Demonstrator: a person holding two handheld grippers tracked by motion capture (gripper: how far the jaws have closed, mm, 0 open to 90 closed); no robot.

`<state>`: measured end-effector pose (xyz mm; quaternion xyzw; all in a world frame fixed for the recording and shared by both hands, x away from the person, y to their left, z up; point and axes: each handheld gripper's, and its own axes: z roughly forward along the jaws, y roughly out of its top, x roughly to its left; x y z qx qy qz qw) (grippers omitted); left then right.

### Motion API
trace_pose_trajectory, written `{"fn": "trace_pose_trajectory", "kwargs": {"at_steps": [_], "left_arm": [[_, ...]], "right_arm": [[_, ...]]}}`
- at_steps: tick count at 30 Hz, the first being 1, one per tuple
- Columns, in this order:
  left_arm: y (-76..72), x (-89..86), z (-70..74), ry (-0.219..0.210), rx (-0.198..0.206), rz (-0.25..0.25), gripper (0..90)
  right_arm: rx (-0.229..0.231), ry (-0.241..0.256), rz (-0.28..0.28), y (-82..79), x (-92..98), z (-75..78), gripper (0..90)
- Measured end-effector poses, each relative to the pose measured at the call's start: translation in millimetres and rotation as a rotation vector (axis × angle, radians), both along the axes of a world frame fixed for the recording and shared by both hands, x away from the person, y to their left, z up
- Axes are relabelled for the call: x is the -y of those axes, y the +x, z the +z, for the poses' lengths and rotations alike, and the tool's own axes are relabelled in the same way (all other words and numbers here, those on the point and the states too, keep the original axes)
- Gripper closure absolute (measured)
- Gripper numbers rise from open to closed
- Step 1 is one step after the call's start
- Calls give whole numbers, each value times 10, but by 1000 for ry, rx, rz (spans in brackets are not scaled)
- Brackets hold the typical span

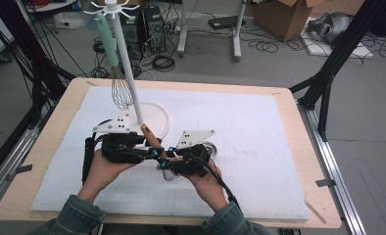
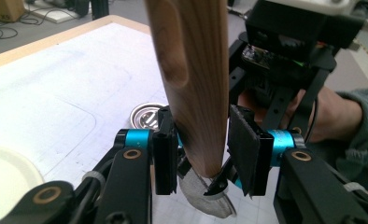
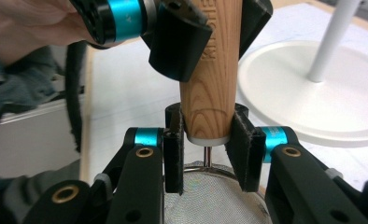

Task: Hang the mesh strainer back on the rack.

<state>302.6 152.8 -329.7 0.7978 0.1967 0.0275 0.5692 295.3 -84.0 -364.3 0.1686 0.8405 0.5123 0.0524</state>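
In the left gripper view the wooden handle (image 2: 194, 79) runs off the top edge, and the strainer's mesh (image 2: 205, 200) is mostly hidden behind the jaws. The right gripper view cuts the mesh bowl (image 3: 205, 196) at the bottom edge. In the high view the grippers cover the strainer.

Just beyond the left claw (image 1: 154, 153) the stand's white pole (image 1: 130, 73) and round base (image 1: 154, 120) block the way, with a whisk (image 1: 121, 88) hanging beside the pole. Right of the right claw (image 1: 164, 161), the white mat (image 1: 259, 147) seems open.
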Motion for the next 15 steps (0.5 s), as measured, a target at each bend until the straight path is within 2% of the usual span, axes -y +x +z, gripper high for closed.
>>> {"fn": "trace_pose_trajectory", "kwargs": {"at_steps": [3, 5, 8, 10, 15], "left_arm": [[0, -16, 7, -16, -15, -20, 693], [-10, -19, 20, -6, -9, -40, 700], [-16, -36, 40, -5, -8, -76, 702], [-24, -52, 59, -8, -4, -98, 702], [-36, -61, 94, -8, -3, -170, 702]], "right_arm": [[4, 1, 2, -15, -32, 4, 694], [12, -3, 14, -17, -39, 7, 693], [-7, 12, 71, -5, -29, 5, 681], [-7, 31, 115, -3, -11, 14, 640], [-11, 44, 199, 8, 1, 25, 646]]}}
